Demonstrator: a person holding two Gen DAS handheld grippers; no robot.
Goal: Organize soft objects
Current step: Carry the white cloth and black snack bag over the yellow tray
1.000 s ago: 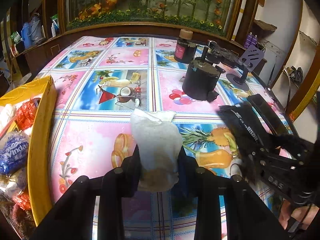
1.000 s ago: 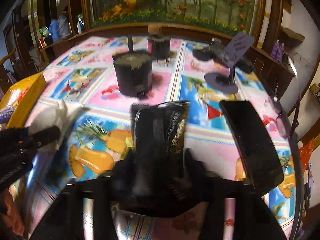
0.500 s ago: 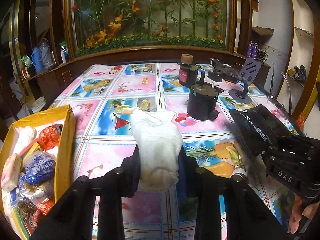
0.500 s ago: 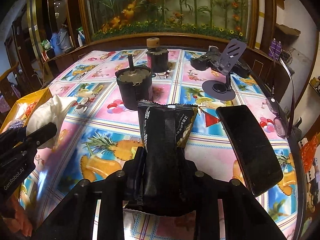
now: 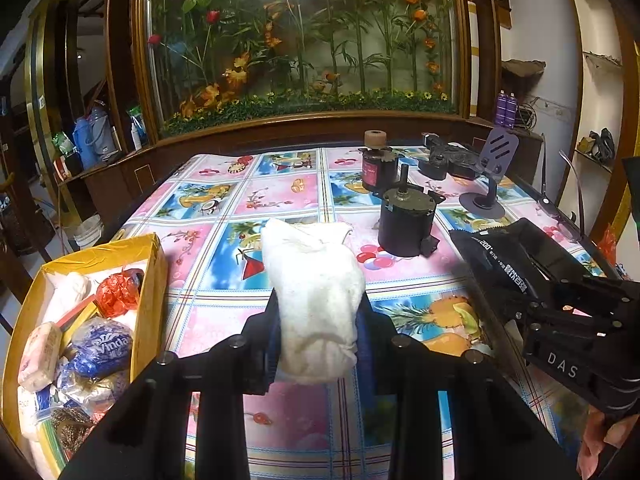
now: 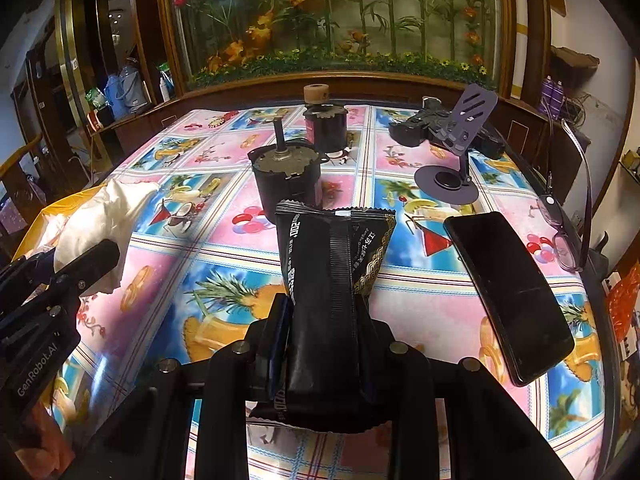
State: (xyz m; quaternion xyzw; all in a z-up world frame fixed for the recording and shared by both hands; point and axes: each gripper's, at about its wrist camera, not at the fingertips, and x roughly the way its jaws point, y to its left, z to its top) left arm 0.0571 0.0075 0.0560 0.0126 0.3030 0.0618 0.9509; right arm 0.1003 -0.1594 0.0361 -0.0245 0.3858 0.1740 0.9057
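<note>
A: Counter under fruit-print cloth; planted glass case behind.

B: Left hand-held gripper clamps crumpled white cloth; right hand-held gripper clamps black pouch, both above counter.

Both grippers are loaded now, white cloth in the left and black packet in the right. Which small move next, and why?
Probably swing the left gripper toward the open yellow cardboard box at the table's left edge. It is clamped on the white cloth bundle, held clear above the tablecloth, and the box already holds other soft packs. The right gripper, gripping the black foil packet, can follow.
</note>
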